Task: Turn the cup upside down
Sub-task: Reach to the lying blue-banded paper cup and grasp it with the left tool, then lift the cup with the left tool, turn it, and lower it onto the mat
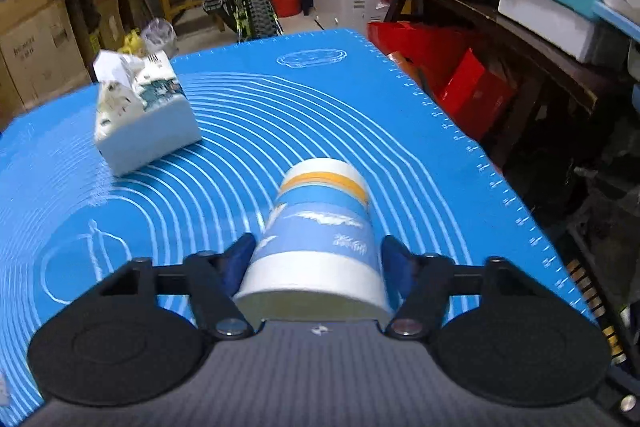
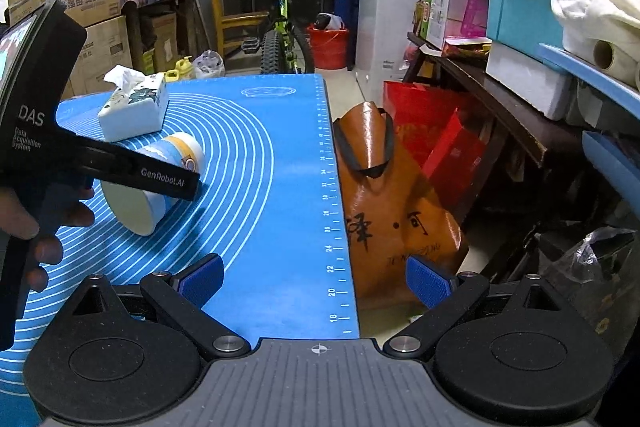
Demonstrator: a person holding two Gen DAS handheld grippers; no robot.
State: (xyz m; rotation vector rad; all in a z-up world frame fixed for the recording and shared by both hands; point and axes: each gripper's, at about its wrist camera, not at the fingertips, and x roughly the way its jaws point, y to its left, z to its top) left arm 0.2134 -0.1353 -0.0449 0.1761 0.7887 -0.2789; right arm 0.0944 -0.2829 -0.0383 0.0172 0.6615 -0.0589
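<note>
Tissue box (image 1: pixel 140 115) behind cup (image 1: pixel 320 227)

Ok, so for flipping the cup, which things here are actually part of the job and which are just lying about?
Part of the job:
- paper cup, tipped on its side
- left gripper, shut on the cup
- blue mat beneath it

Just lying about:
- tissue box on the mat
- right gripper, open and holding nothing
- brown bag beside the table
</note>
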